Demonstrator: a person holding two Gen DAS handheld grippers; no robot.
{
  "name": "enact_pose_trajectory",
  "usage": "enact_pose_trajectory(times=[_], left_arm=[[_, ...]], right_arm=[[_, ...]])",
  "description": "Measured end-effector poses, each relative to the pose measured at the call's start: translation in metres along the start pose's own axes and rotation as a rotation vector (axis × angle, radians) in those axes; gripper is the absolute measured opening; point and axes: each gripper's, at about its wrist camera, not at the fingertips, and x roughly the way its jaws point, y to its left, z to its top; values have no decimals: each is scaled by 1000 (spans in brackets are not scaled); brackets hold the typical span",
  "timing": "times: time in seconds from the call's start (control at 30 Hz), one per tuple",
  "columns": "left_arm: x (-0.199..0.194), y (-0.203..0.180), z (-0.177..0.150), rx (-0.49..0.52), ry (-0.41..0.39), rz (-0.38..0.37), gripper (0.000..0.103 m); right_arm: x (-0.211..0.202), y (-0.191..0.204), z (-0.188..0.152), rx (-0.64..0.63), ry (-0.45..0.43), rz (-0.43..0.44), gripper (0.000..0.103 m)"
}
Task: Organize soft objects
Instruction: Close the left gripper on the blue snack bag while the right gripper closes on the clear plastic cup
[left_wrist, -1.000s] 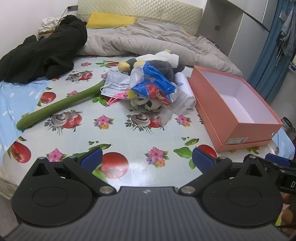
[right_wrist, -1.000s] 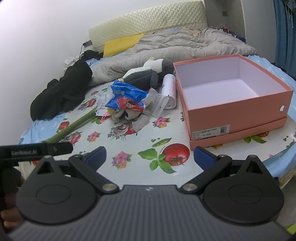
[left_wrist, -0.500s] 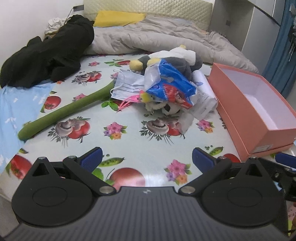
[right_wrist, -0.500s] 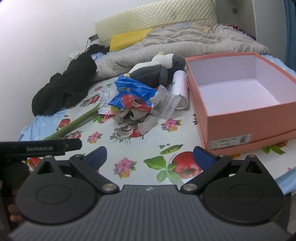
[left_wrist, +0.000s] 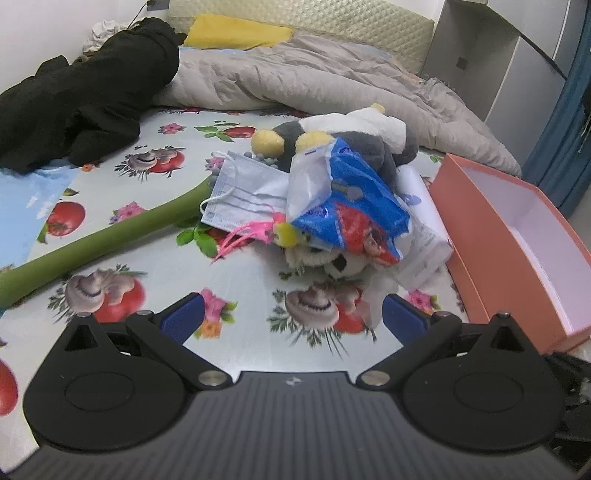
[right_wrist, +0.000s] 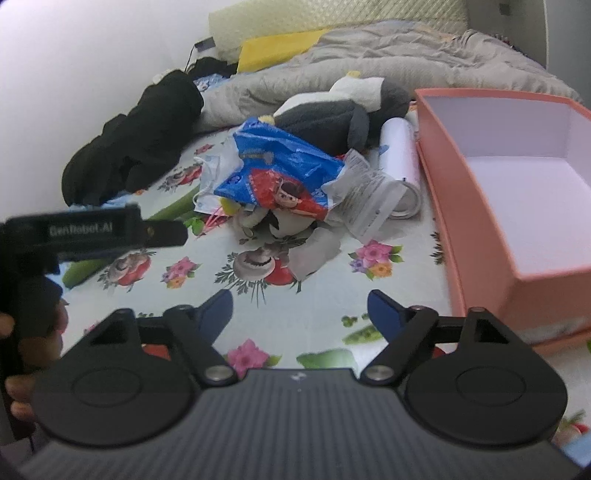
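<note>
A pile of soft things lies on the flowered cloth: a grey and white plush penguin, a blue and red plastic bag, a white face mask, a small black and white plush under the bag, and a white roll. A long green plush stalk lies to the left. An open pink box stands empty to the right. My left gripper is open and empty, just short of the pile. My right gripper is open and empty, in front of the pile.
A black garment lies at the back left. A grey duvet and a yellow pillow lie behind the pile. The left gripper's body shows at the left of the right wrist view.
Both grippers have moved forward toward the pile, which now looks larger and closer. Both stay open and empty. Nothing on the cloth has moved.
</note>
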Motion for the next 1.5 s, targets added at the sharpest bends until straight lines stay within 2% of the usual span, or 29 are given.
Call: enact_pose_trajectory(times=[0.17, 0.33, 0.5, 0.7, 0.8, 0.83, 0.87, 0.9, 1.1, 1.2, 1.27, 1.5], left_arm=[[23, 3, 16, -10, -13, -22, 102], [48, 2, 29, -7, -18, -40, 97], [69, 4, 43, -34, -36, -70, 87], [87, 6, 61, -52, -60, -104, 67], [95, 5, 65, -49, -51, -114, 54], [97, 5, 66, -52, -47, -114, 51], [99, 5, 66, -57, -42, -111, 44], [99, 6, 66, -60, -40, -109, 41], [85, 9, 57, -81, -42, -112, 28], [74, 11, 50, -100, -41, -118, 22], [64, 11, 43, -109, -44, -119, 18], [25, 14, 10, -135, -47, -109, 12]], right_arm=[[32, 1, 8, -24, 21, 6, 76], [59, -3, 15, -40, 32, -11, 76], [89, -11, 22, -30, 54, -47, 76], [110, -12, 29, -41, 55, -12, 75], [119, -8, 31, -66, 59, -13, 67], [122, -8, 31, -69, 67, -18, 61], [125, -7, 31, -72, 80, -26, 57], [127, -7, 31, -73, 91, -29, 49], [122, -4, 30, -86, 100, -18, 29], [113, -3, 30, -94, 96, -29, 13], [107, -2, 30, -92, 98, -30, 11], [75, -1, 25, -71, 74, -50, 6]])
